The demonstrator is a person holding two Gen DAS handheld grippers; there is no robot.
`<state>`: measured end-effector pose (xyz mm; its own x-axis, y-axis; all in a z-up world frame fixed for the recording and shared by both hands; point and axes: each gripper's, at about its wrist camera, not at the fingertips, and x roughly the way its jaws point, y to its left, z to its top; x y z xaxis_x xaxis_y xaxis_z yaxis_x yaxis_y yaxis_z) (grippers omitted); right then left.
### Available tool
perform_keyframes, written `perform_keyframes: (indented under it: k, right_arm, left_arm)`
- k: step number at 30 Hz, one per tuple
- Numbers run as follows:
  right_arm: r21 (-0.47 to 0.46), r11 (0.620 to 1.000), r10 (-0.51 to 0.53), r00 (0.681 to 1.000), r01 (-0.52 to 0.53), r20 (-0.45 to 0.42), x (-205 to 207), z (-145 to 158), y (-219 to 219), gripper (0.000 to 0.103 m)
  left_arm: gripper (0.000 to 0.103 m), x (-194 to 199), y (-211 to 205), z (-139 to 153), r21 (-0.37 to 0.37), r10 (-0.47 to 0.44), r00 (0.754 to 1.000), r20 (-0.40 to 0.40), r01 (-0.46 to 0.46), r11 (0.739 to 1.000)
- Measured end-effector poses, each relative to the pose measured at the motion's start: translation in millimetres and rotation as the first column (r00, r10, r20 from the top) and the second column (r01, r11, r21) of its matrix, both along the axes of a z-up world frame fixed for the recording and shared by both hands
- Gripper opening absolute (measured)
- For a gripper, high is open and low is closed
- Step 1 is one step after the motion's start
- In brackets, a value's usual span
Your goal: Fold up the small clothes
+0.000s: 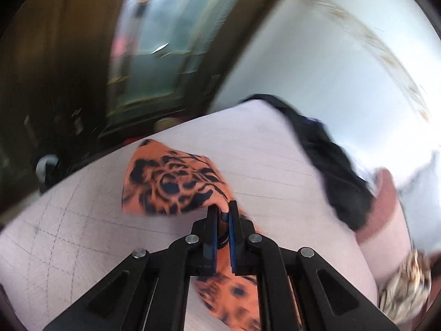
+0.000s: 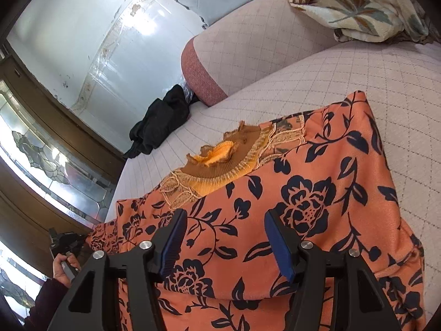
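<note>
Two grippers work one orange floral garment (image 2: 303, 193) spread on the quilted pink mattress (image 2: 317, 77). The left gripper (image 1: 222, 218) pinches a fold of its fabric, lifted near the mattress's edge. The right gripper (image 2: 224, 237) hovers spread above the garment's middle, below the ruffled collar (image 2: 217, 154). Black clothing (image 2: 162, 121) sits at the mattress's far edge.

The dress (image 2: 289, 207) lies spread on the bed (image 2: 358, 63), its collar toward the wall (image 2: 69, 41). Beyond it a dark garment (image 2: 160, 121) sits at the bed's edge beside a bolster (image 2: 204, 63); a blanket (image 2: 358, 2) lies further right.
</note>
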<state>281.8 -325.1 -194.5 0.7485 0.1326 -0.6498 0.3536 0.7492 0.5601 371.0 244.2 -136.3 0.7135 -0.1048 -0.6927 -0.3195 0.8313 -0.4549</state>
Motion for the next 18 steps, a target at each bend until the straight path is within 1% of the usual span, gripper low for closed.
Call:
perform_keyframes:
  k: [2,4,6,8,11,12,14,15,17,18]
  right_arm:
    - [0.006,1.000,-0.013,1.000,0.013,0.018,-4.5,5.4,-2.7,0.062]
    - [0.009,1.000,-0.027,0.999,0.027,0.038,-9.5,10.8,-6.2,0.062]
    - [0.004,0.999,-0.048,0.997,0.048,0.054,-16.6,16.5,-11.9,0.062]
    - [0.001,0.997,-0.075,0.995,0.075,0.065,-24.4,20.6,-19.8,0.062]
    - [0.024,0.992,-0.122,0.989,0.120,0.080,-38.0,24.1,-36.0,0.062]
    - [0.036,0.990,-0.139,0.986,0.136,0.087,-43.5,25.4,-42.2,0.062]
    - [0.053,0.985,-0.172,0.980,0.167,0.102,-54.2,29.2,-54.1,0.062]
    - [0.062,0.982,-0.186,0.977,0.180,0.109,-58.7,30.8,-59.4,0.062]
    - [0.087,0.976,-0.211,0.970,0.201,0.123,-66.3,32.8,-69.4,0.062]
    - [0.099,0.972,-0.223,0.966,0.212,0.128,-69.6,33.3,-73.7,0.062]
  left_arm:
    - [0.006,-7.5,-30.5,32.0,0.045,-0.078,0.996,0.032,0.076,0.996]
    - [0.006,-15.9,-68.4,60.7,0.082,-0.165,0.984,0.066,0.160,0.984]
    - [0.006,-24.2,-111.4,83.3,0.116,-0.255,0.963,0.083,0.244,0.963]
    - [0.006,-37.0,-164.9,104.4,0.161,-0.359,0.928,0.096,0.342,0.926]
    - [0.006,-58.4,-247.7,123.2,0.209,-0.504,0.858,0.100,0.477,0.854]
    - [0.006,-66.6,-278.9,126.3,0.216,-0.551,0.829,0.095,0.523,0.824]
    - [0.006,-78.2,-326.6,123.5,0.208,-0.620,0.781,0.080,0.595,0.776]
    - [0.006,-85.2,-351.2,121.5,0.196,-0.656,0.752,0.070,0.634,0.748]
    - [0.007,-100.1,-398.8,112.9,0.168,-0.728,0.684,0.049,0.713,0.681]
    - [0.007,-109.5,-422.7,108.2,0.146,-0.768,0.640,0.038,0.757,0.638]
